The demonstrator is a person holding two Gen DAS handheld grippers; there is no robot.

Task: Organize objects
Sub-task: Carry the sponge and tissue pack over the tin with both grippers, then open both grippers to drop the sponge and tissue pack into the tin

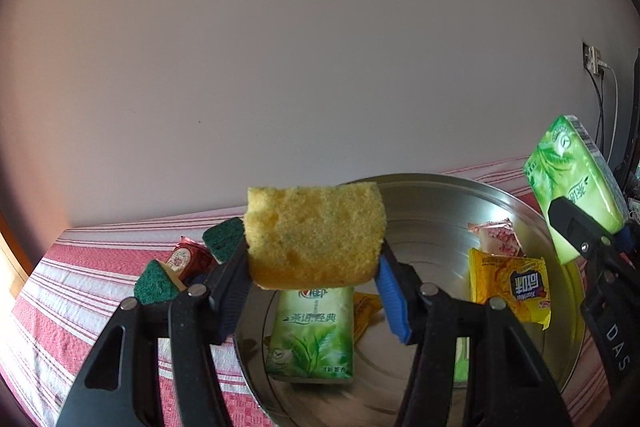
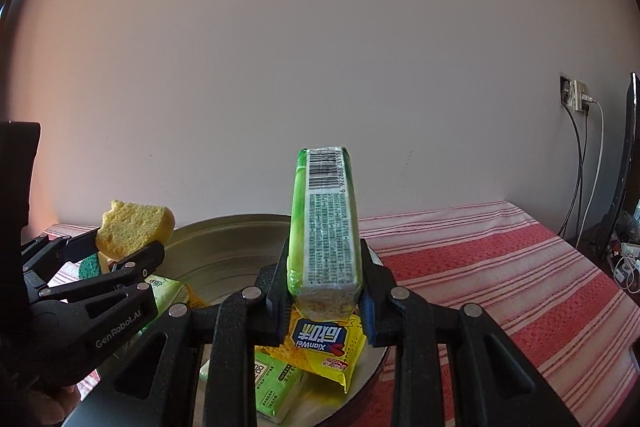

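My left gripper (image 1: pixel 316 267) is shut on a yellow sponge (image 1: pixel 314 235) and holds it above the near rim of a round metal basin (image 1: pixel 448 187). My right gripper (image 2: pixel 325 291) is shut on a green tissue pack (image 2: pixel 326 223), held upright over the basin (image 2: pixel 224 227); it also shows at the right of the left wrist view (image 1: pixel 576 187). In the basin lie another green tissue pack (image 1: pixel 312 335), a yellow snack packet (image 1: pixel 512 291) and a pink-white packet (image 1: pixel 496 235). The sponge (image 2: pixel 136 229) and left gripper show at the left of the right wrist view.
The basin stands on a red and white striped cloth (image 2: pixel 500 267). Left of it lie two green-topped sponges (image 1: pixel 224 239) and a red sachet (image 1: pixel 186 257). A plain wall is behind. A wall socket with cables (image 2: pixel 576 95) and a dark monitor edge (image 2: pixel 624 167) are at the right.
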